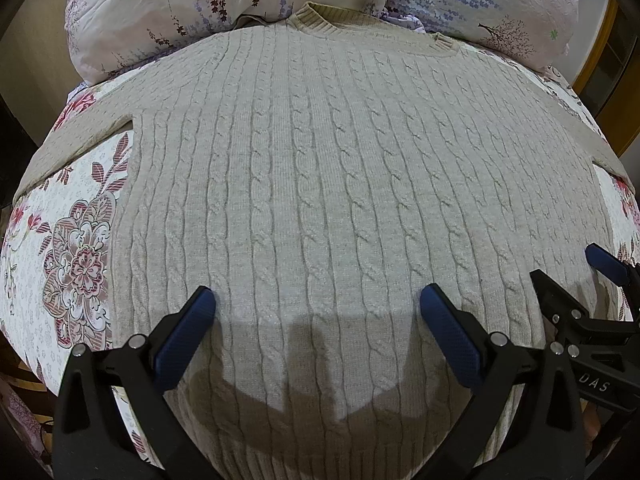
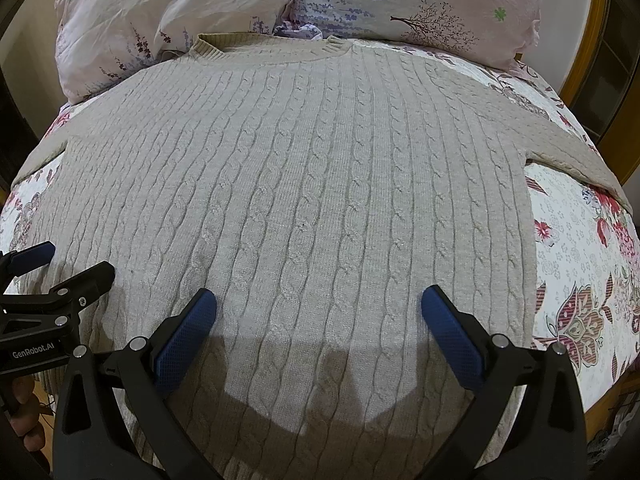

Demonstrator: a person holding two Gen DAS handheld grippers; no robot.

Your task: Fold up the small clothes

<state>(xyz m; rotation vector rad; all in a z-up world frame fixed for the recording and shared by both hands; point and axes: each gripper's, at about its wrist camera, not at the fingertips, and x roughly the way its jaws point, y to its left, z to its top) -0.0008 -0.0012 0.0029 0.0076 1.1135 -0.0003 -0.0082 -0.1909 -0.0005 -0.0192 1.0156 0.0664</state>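
Bed w/ a floral bedspread (image 1: 76, 216) (image 2: 580, 248) carries everything; two pale lavender-print pillows (image 1: 168, 12) (image 2: 420, 4) sit at 12 o'clock, butted against the neckline, one overlapping the collar edge at approx 11 in the left wrist view. Wooden frame/furniture edge at 2 o'clock in both views, too warped to ID. The beige cable-knit sweater (image 1: 320, 184) (image 2: 304, 200) lies flat, face up, collar at 12, hem toward 6, body filling most of each frame; sleeves spread out toward 9 and 3, running off over the bed's sides. Nothing lies on the knit itself. Left gripper (image 1: 318, 302) hangs over the lower body of the sweater, jaws spread wide, blue pads at approx 7 and 5, nothing between them but knit below; can't tell if the tips touch the fabric, though the shadow sits close under them. Right gripper (image 2: 319, 300) is the same: jaws wide apart, empty, over the lower right part of the body, side edge of the sweater at 3 and bedspread beyond. Each shows in the other's cam: right gripper (image 1: 600, 280) at 3–4 o'clock near the sweater's right side edge, left gripper (image 2: 48, 276) at 9 o'clock over the left side, jaws apart there too. The two are near each other, side by side, not touching. Fingers (image 2: 24, 420) of the holding hand just visible at 8 o'clock in the right wrist view.
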